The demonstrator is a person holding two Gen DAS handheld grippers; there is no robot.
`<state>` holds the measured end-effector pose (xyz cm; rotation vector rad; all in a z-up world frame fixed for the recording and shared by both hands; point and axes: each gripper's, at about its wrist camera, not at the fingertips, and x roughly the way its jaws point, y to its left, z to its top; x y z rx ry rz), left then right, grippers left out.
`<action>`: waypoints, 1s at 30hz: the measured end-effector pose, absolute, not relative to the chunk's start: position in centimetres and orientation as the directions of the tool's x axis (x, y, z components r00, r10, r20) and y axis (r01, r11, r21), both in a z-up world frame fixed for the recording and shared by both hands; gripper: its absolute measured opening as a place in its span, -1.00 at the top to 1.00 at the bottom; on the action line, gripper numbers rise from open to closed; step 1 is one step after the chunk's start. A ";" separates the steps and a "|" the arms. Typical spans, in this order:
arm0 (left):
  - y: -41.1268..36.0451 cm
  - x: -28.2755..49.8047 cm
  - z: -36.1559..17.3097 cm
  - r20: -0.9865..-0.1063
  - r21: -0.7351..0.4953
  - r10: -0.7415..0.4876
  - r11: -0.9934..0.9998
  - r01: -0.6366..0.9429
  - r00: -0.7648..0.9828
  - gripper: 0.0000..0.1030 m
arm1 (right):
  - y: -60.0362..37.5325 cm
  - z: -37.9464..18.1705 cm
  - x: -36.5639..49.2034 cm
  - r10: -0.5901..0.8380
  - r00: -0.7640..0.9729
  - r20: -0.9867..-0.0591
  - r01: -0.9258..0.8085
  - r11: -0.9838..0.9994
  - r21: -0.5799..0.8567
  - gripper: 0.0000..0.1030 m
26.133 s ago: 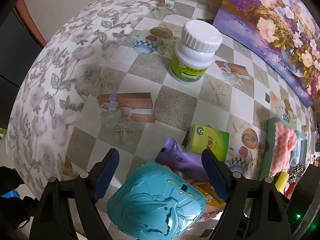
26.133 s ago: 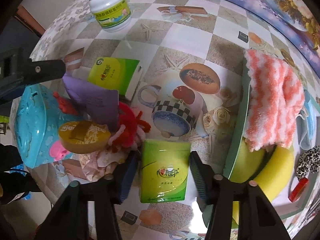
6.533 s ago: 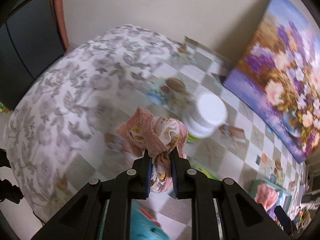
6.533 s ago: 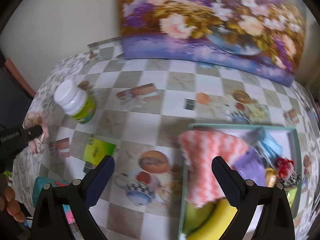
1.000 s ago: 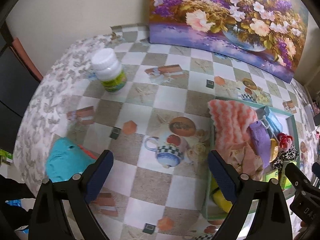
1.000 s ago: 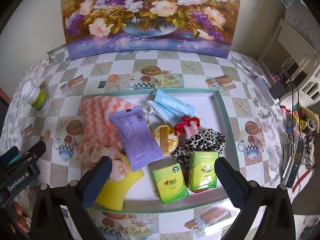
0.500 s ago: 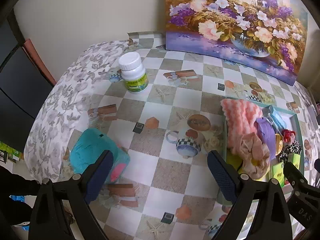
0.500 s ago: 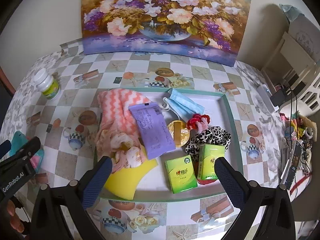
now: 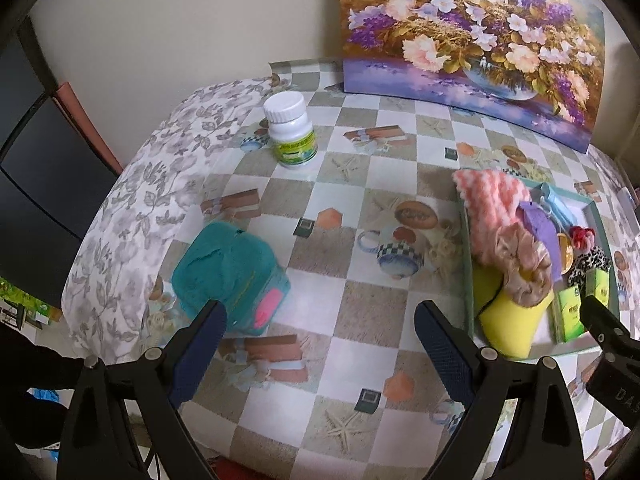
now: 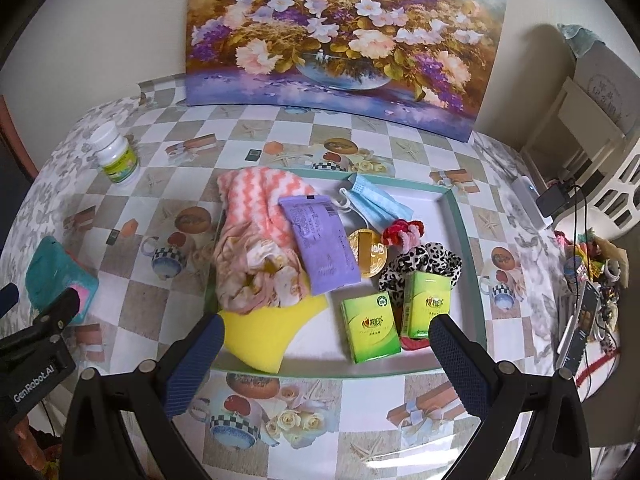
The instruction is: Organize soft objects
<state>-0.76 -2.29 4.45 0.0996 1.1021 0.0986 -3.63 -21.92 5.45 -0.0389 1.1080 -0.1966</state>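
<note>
A green-rimmed tray point(image 10: 456, 216) holds the soft things: a pink-white zigzag towel point(image 10: 256, 196), a crumpled floral cloth point(image 10: 256, 276), a yellow sponge point(image 10: 268, 336), a purple packet point(image 10: 320, 248), a blue face mask point(image 10: 376, 200), red and leopard scrunchies point(image 10: 428, 260), two green tissue packs point(image 10: 370, 326) and a gold disc point(image 10: 366, 252). The tray also shows in the left wrist view point(image 9: 592, 204). My right gripper point(image 10: 324, 348) is open and empty above the tray's near edge. My left gripper point(image 9: 320, 340) is open and empty over the tablecloth, left of the tray.
A teal plastic case point(image 9: 230, 276) lies near the table's left front corner. A white pill bottle point(image 9: 290, 128) stands at the back left. A flower painting point(image 10: 340, 36) leans on the wall. A white shelf and cables point(image 10: 576, 184) are to the right.
Both grippers have pulled back and lower, still open and empty. The things in the tray have not moved.
</note>
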 end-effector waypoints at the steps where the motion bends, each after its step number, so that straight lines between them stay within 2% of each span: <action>1: -2.2 -0.9 4.4 -0.884 0.134 0.134 0.990 -0.033 0.449 -0.85 | -21.8 5.4 -3.8 -0.177 0.434 -0.883 0.138 0.982 -0.129 -1.00; 30: -0.6 -2.5 2.8 -0.906 0.140 0.142 0.990 -0.034 0.399 -0.85 | -21.1 4.1 -5.4 -0.171 0.408 -0.897 0.126 0.983 -0.130 -1.00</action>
